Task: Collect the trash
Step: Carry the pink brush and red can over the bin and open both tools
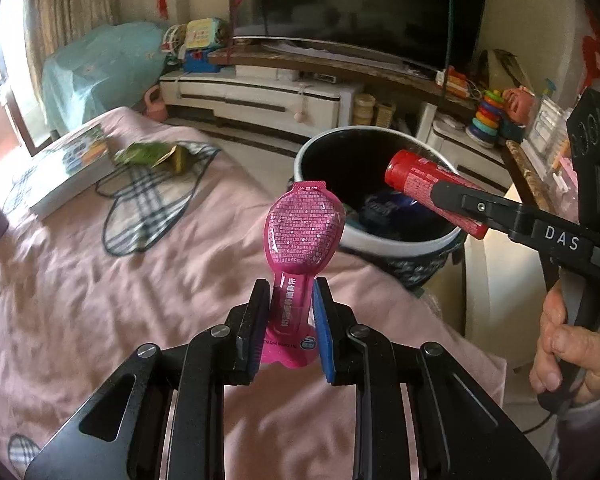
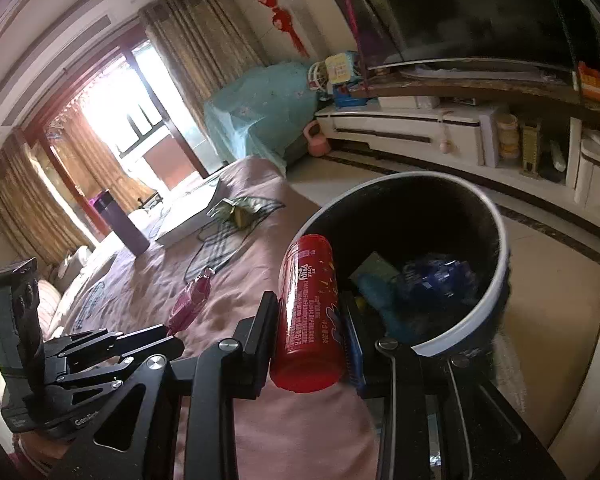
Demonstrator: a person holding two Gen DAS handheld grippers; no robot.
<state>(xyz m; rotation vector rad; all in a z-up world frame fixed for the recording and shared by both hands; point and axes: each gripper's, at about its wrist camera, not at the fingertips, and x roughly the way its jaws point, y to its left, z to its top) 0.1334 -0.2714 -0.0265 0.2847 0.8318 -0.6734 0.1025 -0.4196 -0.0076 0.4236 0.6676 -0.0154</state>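
Red printed bottle [image 2: 309, 316] (glossy, cylindrical)

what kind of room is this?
Probably a home living room: a big TV on a white media cabinet, kids' toys on the shelf, and curtained balcony doors.

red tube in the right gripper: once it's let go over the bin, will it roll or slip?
Probably rolls: the red tube is a smooth cylinder, so on the pink bedspread it could wander. Likely light and fairly stiff: it keeps its shape in the right gripper. Its end is over the bin, so it may drop in.
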